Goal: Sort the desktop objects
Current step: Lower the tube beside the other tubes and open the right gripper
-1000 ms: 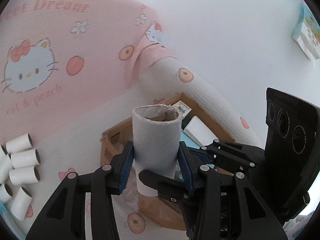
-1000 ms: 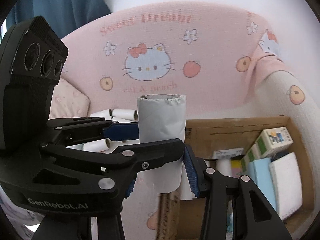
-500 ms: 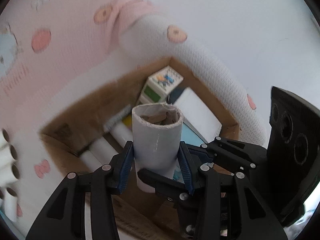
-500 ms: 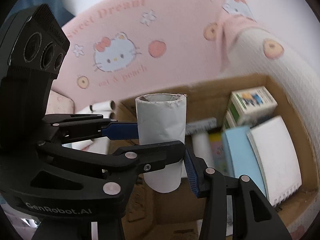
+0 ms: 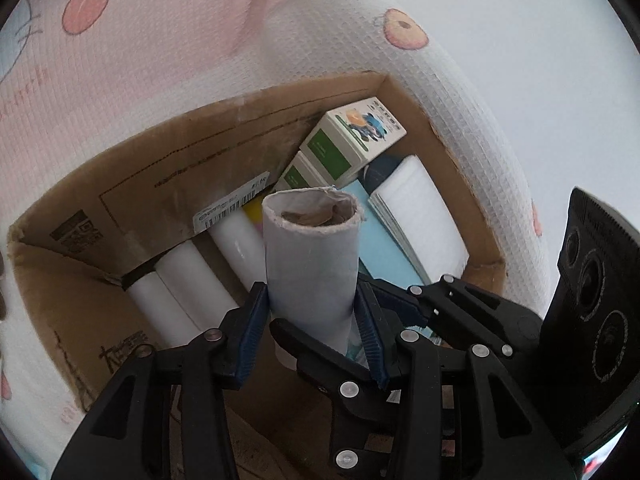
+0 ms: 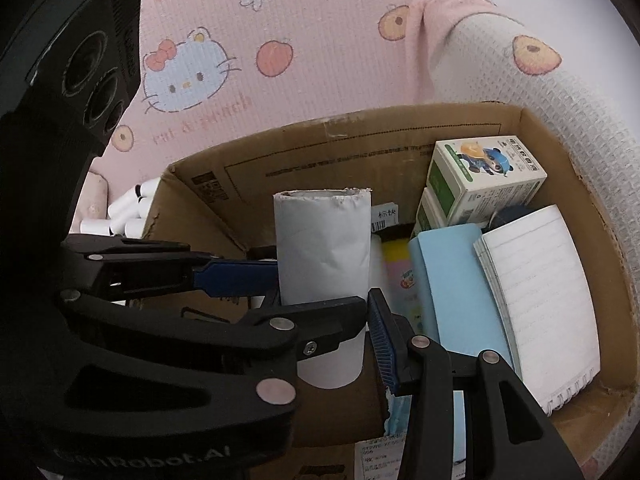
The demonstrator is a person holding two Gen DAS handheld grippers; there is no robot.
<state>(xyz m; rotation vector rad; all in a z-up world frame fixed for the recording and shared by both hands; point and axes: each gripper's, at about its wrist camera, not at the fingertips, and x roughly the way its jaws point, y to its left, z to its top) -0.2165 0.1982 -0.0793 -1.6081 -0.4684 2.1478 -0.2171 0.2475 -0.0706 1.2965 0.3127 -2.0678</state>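
Our left tool (image 5: 310, 320) grips a gray paper tube (image 5: 310, 256) upright between its blue pads (image 5: 252, 328), and our right tool (image 6: 320, 300) also clamps the tube (image 6: 324, 252) lower down. We hold the tube above an open cardboard box (image 6: 360, 148). Inside the box lie white rolls (image 5: 180, 284), a green-and-white carton (image 6: 480, 180), a blue booklet (image 6: 456, 280) and a lined notebook (image 6: 540, 292). The box rests on a pink cartoon-print sheet (image 6: 280, 20), with more white tubes (image 6: 124, 212) beside it.

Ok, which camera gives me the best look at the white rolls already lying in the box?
The left wrist view: three white rolls lie side by side along the cardboard box wall, unobstructed. In the right wrist view, the held paper tube and left hand-held gripper hide them almost entirely; only a sliver shows.
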